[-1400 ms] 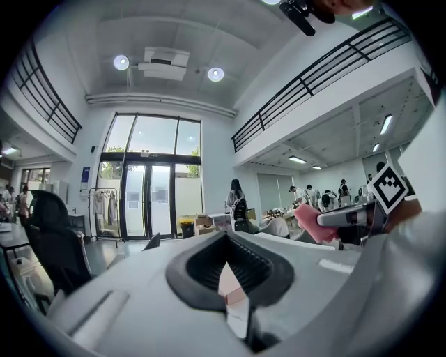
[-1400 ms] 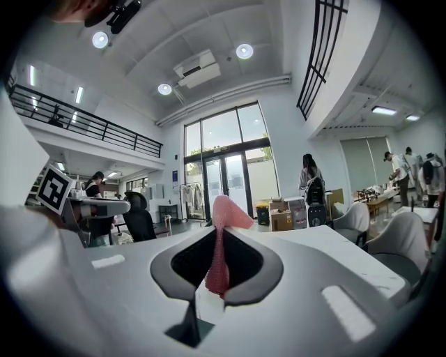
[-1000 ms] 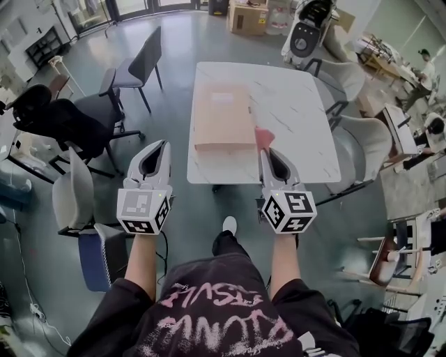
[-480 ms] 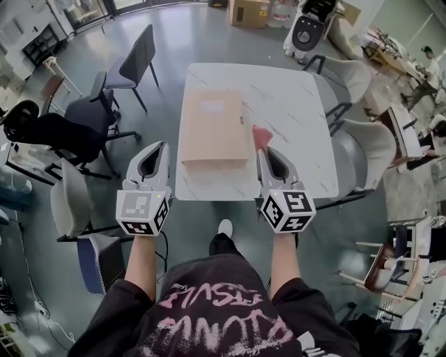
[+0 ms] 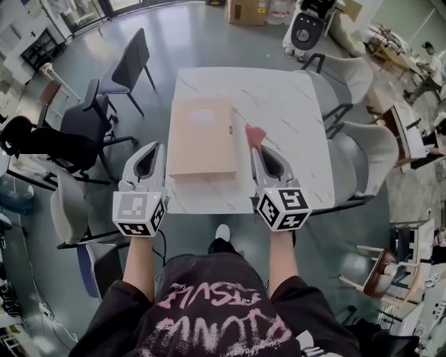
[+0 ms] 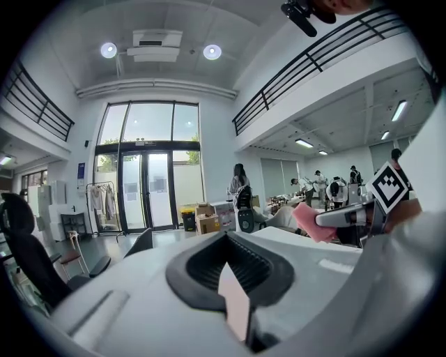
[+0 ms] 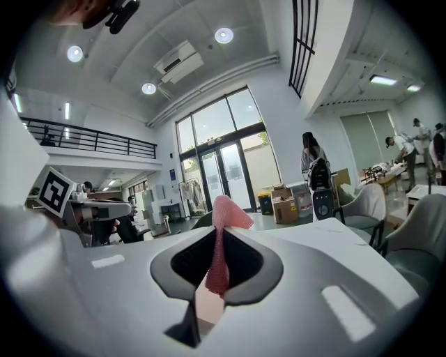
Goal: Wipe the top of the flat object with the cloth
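Right tongs (image 5: 258, 149) clamped on one end of a pink cloth (image 5: 254, 133), likely soft and limp, and left tongs (image 5: 152, 150) closed and empty, hover at the near edge of the white bench (image 5: 300, 111), whose left half carries a flat tan cardboard object (image 5: 202, 136), probably stiff, light and prone to sliding.

An open-plan hall, part office and part lab: a marble table (image 5: 293, 111) ahead of the left gripper (image 5: 154, 146) and right gripper (image 5: 256, 149), office chairs (image 5: 77, 129) to their left, cardboard boxes (image 5: 242, 10) and a white robot (image 5: 306, 28) beyond, tall glass doors (image 6: 148, 188), a railed mezzanine (image 6: 313, 63) overhead.
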The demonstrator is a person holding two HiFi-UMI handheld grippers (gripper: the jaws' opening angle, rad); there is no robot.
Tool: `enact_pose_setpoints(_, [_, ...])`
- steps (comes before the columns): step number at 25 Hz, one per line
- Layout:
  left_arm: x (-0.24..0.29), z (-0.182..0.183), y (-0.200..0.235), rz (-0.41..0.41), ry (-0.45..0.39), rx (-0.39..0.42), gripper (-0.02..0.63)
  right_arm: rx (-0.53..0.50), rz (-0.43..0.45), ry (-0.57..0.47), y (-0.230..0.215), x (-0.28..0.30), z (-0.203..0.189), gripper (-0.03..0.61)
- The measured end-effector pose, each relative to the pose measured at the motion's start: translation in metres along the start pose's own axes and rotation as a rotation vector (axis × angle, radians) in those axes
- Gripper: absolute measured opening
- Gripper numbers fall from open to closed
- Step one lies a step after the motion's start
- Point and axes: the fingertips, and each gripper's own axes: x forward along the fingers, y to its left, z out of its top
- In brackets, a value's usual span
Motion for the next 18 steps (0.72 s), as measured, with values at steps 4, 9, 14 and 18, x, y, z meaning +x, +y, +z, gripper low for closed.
enact_pose_setpoints(4, [0.016, 0.002, -0.004, -0.003, -0.002, 0.001, 0.002, -0.005, 0.009, 0.002, -0.010, 0.009, 0.002, 0.051])
enact_pose_setpoints(9, [0.032, 0.010, -0.012, -0.004, -0.005, 0.006, 0.002, -0.018, 0.015, -0.004, -0.023, 0.016, 0.010, 0.051])
enact_pose_setpoints(14, [0.040, 0.011, -0.015, 0.003, -0.002, 0.015, 0.002, -0.014, 0.025, -0.028, -0.031, 0.022, 0.018, 0.049])
enact_pose_setpoints(18, [0.039, 0.013, -0.010, 0.022, -0.004, 0.011, 0.000, -0.011, 0.038, -0.025, -0.028, 0.026, 0.022, 0.049])
